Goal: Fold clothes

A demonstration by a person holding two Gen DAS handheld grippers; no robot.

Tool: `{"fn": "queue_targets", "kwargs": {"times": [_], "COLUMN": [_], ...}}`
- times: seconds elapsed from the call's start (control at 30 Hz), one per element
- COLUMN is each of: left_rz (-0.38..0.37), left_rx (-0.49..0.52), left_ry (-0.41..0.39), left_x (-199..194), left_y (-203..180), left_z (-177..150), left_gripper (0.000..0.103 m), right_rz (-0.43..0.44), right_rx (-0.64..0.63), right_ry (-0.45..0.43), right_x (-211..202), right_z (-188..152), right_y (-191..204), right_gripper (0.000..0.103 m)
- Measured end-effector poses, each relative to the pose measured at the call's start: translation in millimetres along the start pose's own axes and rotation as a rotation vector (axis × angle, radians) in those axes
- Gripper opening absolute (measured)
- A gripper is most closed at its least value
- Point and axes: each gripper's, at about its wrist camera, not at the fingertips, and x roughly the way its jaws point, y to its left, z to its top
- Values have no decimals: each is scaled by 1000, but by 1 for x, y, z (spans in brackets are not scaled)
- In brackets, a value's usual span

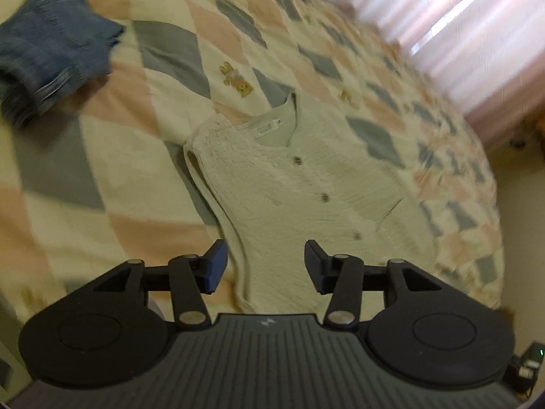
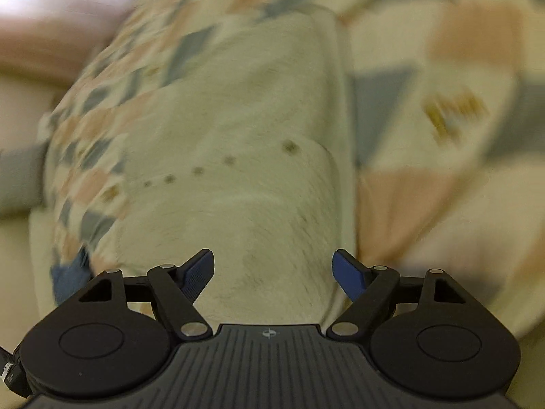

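Observation:
A cream fuzzy cardigan [image 1: 299, 184] with small brown buttons lies flat on the patchwork quilt [image 1: 163, 68], its neckline away from me and both sleeves folded in. My left gripper [image 1: 265, 266] hovers open over its near hem, nothing between the blue pads. In the right wrist view the same cardigan [image 2: 259, 156] runs away from the camera, blurred. My right gripper [image 2: 272, 272] hangs open above it, jaws wide apart and empty.
A folded blue denim garment [image 1: 51, 41] sits on the quilt at the far left. Pink curtains [image 1: 460, 24] hang beyond the bed's far right side. The quilt's edge [image 1: 490, 204] drops off to the floor on the right.

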Motion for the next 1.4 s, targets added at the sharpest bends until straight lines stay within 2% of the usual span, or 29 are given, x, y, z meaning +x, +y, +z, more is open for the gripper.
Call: {"fn": "queue_targets", "kwargs": {"times": [0.1,0.17,0.23,0.33,0.43,0.6,0.67,0.7,0.73,0.87,1.0,1.17,1.37,1.4], "left_rz": [24,55,67,34,0,-52,-29,-17,-5,49,53,7,38,28], "left_rx": [116,196,230,218,205,183,166,158,146,-13,-211,-440,-643,-663], "left_ry": [67,111,148,203,259,348,349,349,347,288,224,155,39,17], "left_x": [41,66,80,89,98,112,111,110,109,99,94,103,122,124], "left_y": [16,25,29,27,25,22,14,10,6,-14,-48,-94,-124,-129], "left_z": [32,50,57,37,16,-18,-39,-49,-60,-112,-174,-245,-296,-300], "left_gripper": [45,45,46,48,48,48,48,51,53,56,61,69,69,72], "right_rz": [-60,-106,-136,-131,-160,-129,-110,-96,-84,-45,-24,-41,21,38], "right_rx": [127,166,190,158,73,-102,-226,-292,-368,-685,-882,-1022,-941,-917], "right_ry": [-53,-69,-89,-139,-173,-217,-199,-181,-156,-38,67,131,182,193], "right_x": [20,30,29,15,-2,-21,-24,-24,-21,-3,32,80,145,152], "right_z": [-41,-63,-79,-86,-67,-7,27,46,67,154,231,291,330,334], "right_y": [-20,-25,-23,-15,-5,6,14,20,26,49,58,55,40,38], "right_gripper": [80,79,80,78,79,77,75,70,70,70,70,73,77,81]}}
